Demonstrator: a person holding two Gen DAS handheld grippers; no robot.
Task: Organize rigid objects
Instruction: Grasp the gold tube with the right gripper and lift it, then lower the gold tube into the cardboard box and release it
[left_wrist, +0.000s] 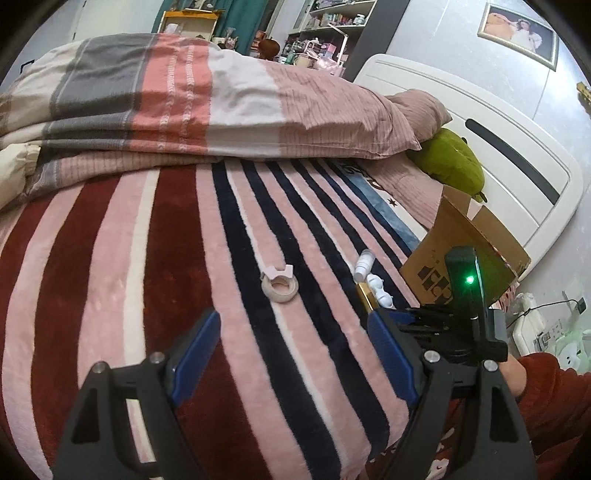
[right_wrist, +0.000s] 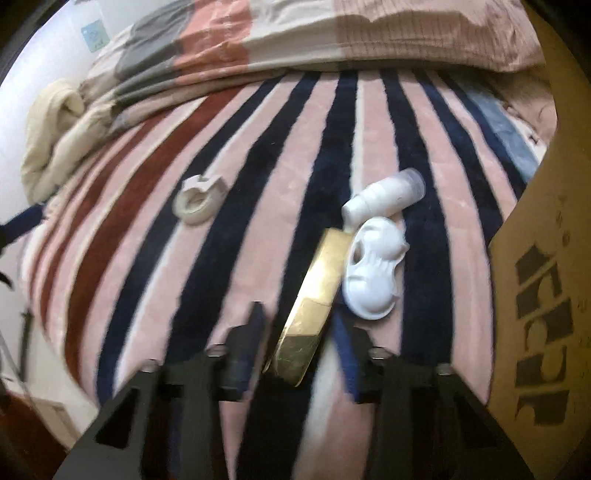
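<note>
On the striped blanket lie a pale tape dispenser, a white bottle with a clear cap, a white moulded mask-like piece and a long gold box. My left gripper is open and empty, just short of the tape dispenser. My right gripper is open, its fingers on either side of the gold box's near end, not closed on it. The right gripper also shows in the left wrist view.
An open cardboard box stands at the right edge of the bed. Folded quilts are piled behind, with a green plush and a white headboard at the right.
</note>
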